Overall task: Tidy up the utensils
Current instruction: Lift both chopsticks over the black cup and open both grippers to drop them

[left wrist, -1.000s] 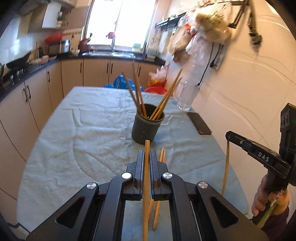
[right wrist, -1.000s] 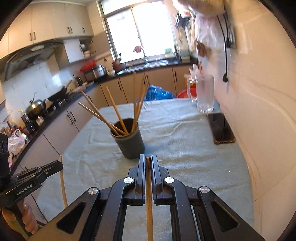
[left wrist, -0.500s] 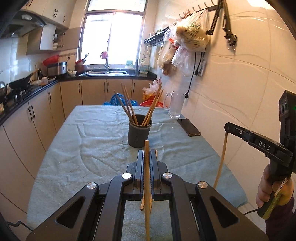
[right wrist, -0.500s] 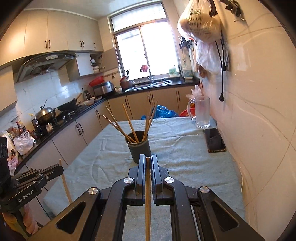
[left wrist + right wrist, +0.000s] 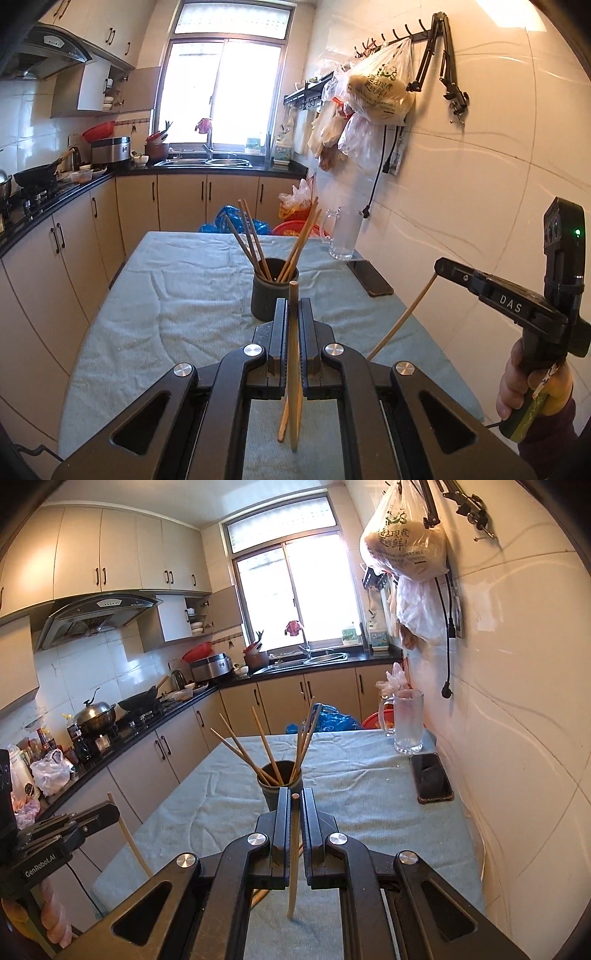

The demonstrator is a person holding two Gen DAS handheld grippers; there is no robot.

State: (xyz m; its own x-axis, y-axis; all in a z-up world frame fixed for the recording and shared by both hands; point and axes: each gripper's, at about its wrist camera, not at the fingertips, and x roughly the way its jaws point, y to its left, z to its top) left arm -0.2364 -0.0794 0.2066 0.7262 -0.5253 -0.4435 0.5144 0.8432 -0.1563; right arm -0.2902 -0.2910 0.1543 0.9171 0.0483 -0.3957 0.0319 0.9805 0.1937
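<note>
1. Left gripper (image 5: 293,306): its body runs off the bottom edge of the left wrist view and covers the near part of the table (image 5: 155,295).
2. Chopstick (image 5: 293,369) in the left gripper: the clamped stretch is hidden between the fingers.
3. A second stick (image 5: 283,421) lies below it; contact with the cloth cannot be told.
4. Chopsticks in the dark cup (image 5: 282,779): lower ends are hidden inside; the count is uncertain.
5. Right gripper (image 5: 295,797): it blocks the cup's base in the right wrist view.
6. Person's right hand (image 5: 524,384): cut off by the frame's edge.
7. Countertop items (image 5: 44,760): too small to identify.
</note>
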